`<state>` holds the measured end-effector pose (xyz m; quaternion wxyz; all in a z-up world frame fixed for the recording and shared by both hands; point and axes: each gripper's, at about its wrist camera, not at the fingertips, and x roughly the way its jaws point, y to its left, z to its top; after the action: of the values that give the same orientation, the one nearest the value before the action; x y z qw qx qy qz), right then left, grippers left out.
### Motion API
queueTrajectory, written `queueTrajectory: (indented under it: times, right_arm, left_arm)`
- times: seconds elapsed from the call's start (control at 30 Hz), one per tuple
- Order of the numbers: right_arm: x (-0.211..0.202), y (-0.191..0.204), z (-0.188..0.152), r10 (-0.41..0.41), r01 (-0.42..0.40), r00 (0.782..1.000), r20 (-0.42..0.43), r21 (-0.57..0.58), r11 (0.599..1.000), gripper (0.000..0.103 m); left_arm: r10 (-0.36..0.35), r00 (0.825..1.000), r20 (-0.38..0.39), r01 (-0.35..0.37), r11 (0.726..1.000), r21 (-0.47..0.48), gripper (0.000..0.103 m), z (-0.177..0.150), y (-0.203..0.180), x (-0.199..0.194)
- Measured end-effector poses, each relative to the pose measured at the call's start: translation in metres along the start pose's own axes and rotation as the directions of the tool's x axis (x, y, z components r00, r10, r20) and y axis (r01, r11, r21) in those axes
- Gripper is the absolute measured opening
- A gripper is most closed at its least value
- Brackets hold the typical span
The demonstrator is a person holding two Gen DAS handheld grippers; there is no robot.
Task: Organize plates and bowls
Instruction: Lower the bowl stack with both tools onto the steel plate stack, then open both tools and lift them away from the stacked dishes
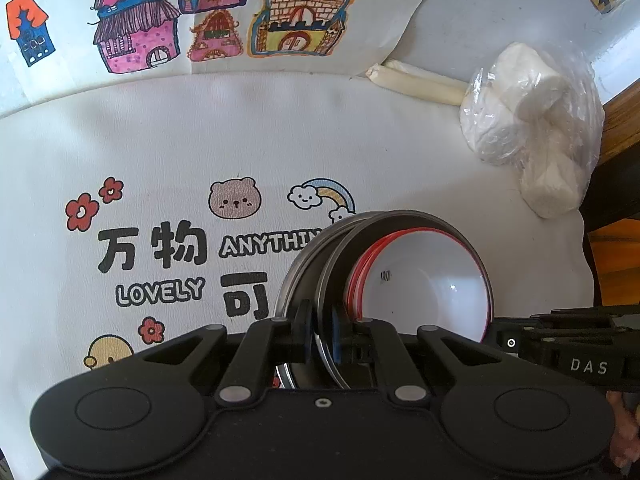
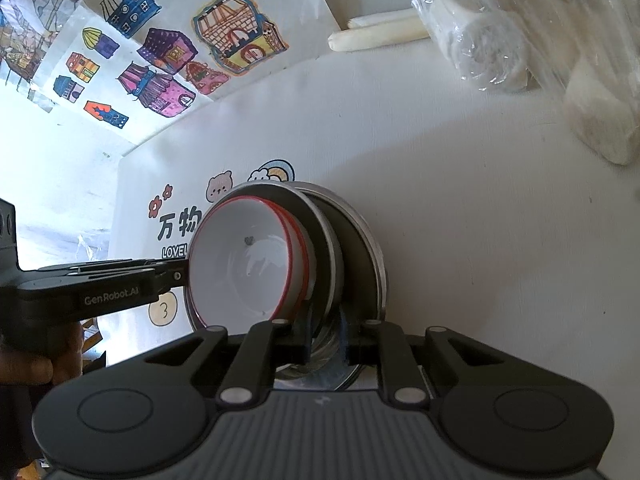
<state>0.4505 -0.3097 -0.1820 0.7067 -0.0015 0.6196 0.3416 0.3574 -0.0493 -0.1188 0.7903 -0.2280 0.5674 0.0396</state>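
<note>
- Left hand-held gripper (image 1: 320, 334): jaws nearly pressed together, pinching the rim of a metal plate (image 1: 334, 276) that stands on edge.
- Right hand-held gripper (image 2: 325, 338): jaws narrow, pinching the lower rim of a metal plate (image 2: 320, 236); which plate of the stack, I cannot tell for sure.
- Metal plates: two, dark grey with shiny rims, both tilted up on edge, one just behind the other, over the white tabletop (image 1: 280, 128).
- Bowls (image 1: 424, 280): white with red rims, nested together, lying inside the front plate; two red rims show, the exact count is unclear.
- Tabletop cover: white, printed with a bear (image 1: 235, 199), a rainbow with clouds, red flowers and black lettering.
- Paper sheet (image 1: 160, 16): coloured drawings of houses, lying at the far edge.
- Plastic bag (image 1: 532, 128): clear, holding white rolls, at the far right of the tabletop.
- Two pale sticks (image 1: 416, 80): side by side, touching the bag.
- A person's hand (image 2: 36, 360): seen at the left of the right wrist view, holding the other gripper.
</note>
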Motion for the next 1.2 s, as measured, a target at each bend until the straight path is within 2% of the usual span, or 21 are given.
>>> queueTrajectory:
  times: [0.33,0.5,0.77,0.83,1.07,1.2]
  right_arm:
    - [-0.004,0.004,-0.004,-0.018,0.018,1.0,0.023,-0.008,1.0,0.018]
    - [-0.007,0.005,-0.005,-0.024,0.024,0.999,0.044,-0.006,1.0,0.022]
    - [-0.012,0.008,-0.009,-0.042,0.042,0.997,0.066,-0.002,0.999,0.024]
    - [-0.014,0.008,-0.01,-0.049,0.049,0.996,0.072,0.002,0.999,0.028]
    - [-0.022,0.006,-0.013,-0.08,0.077,0.992,0.101,0.034,0.996,0.044]
    - [-0.024,0.006,-0.015,-0.098,0.093,0.989,0.114,0.046,0.995,0.051]
  left_arm:
    - [0.015,1.0,0.011,-0.015,1.0,0.003,0.012,-0.002,-0.002,-0.003]
    - [0.045,0.999,0.015,-0.045,0.999,0.001,0.027,-0.002,-0.001,-0.005]
    - [0.078,0.997,0.023,-0.079,0.997,0.014,0.036,-0.007,-0.002,-0.007]
    - [0.09,0.996,0.027,-0.091,0.996,0.018,0.04,-0.007,-0.002,-0.008]
    - [0.141,0.988,0.055,-0.142,0.99,-0.002,0.07,-0.008,0.003,-0.015]
    - [0.148,0.987,0.068,-0.149,0.989,0.007,0.074,-0.008,0.003,-0.019]
